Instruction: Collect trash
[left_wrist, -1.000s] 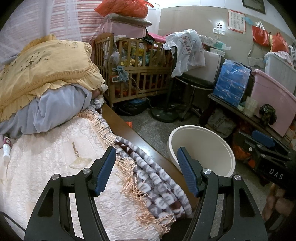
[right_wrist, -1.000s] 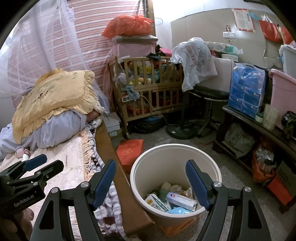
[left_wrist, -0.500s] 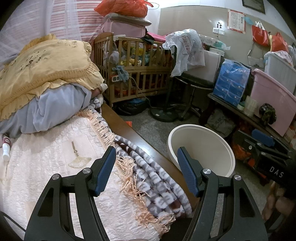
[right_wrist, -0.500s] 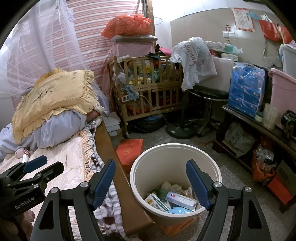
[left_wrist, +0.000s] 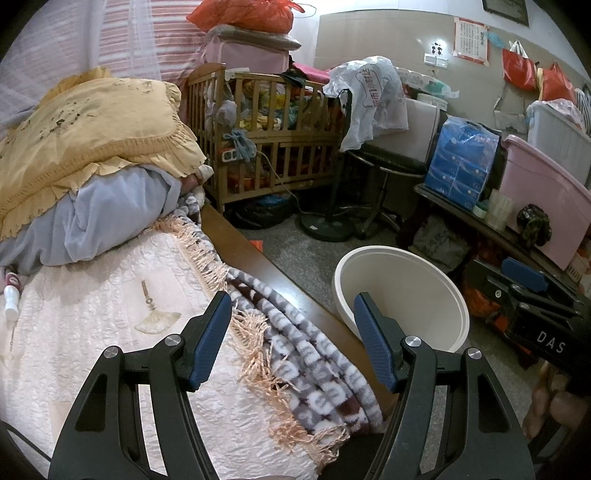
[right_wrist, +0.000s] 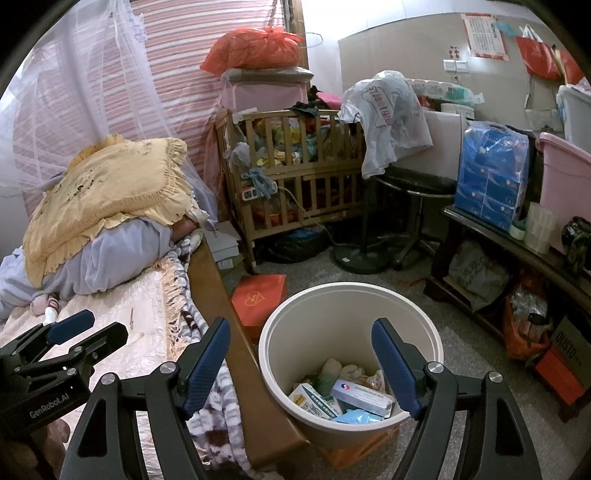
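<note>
We see the right gripper (right_wrist: 301, 363) above the white bin (right_wrist: 351, 295), jaws released and empty; boxes (right_wrist: 360, 397) and other trash lie inside. The bin stands on the floor against the bed's wooden edge (right_wrist: 221, 314). The left gripper (left_wrist: 293, 341), jaws likewise released, hangs over that edge.
</note>
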